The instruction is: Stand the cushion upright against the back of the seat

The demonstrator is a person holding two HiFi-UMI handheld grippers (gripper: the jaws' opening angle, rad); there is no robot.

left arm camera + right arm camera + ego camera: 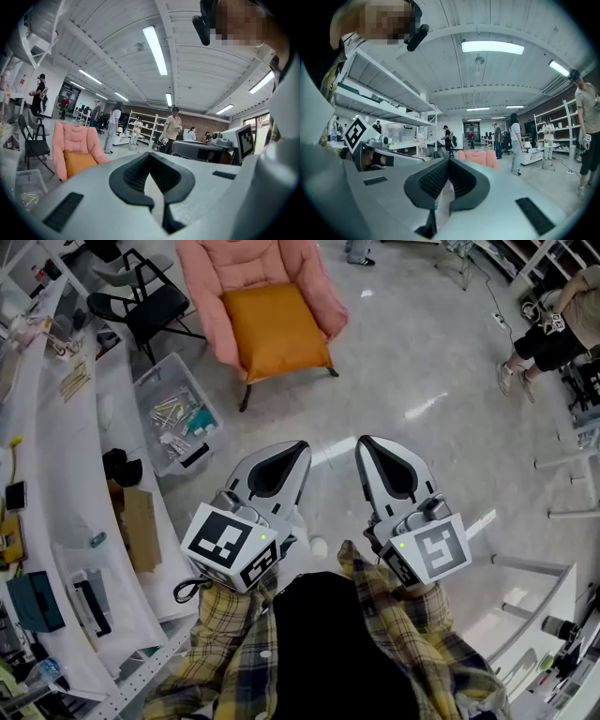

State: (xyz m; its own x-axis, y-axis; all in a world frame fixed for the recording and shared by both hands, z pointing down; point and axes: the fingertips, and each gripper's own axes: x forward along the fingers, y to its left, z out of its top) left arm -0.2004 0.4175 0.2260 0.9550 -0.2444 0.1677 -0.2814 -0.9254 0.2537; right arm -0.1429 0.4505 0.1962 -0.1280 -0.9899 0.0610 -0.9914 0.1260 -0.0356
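Observation:
An orange cushion (275,329) lies flat on the seat of a pink padded chair (211,277) across the floor ahead of me. In the left gripper view the cushion (78,161) and chair (70,136) show at the lower left, well beyond the jaws. The right gripper view shows the pink chair (478,158) just past its jaws. My left gripper (302,448) and right gripper (364,442) are held side by side in front of me, far short of the chair. Both are shut with nothing between the jaws.
A black folding chair (141,306) stands left of the pink chair. A clear plastic bin (176,418) of small parts sits on the floor beside white benches (56,474) along the left. A seated person (553,329) is at the far right; several people stand further back.

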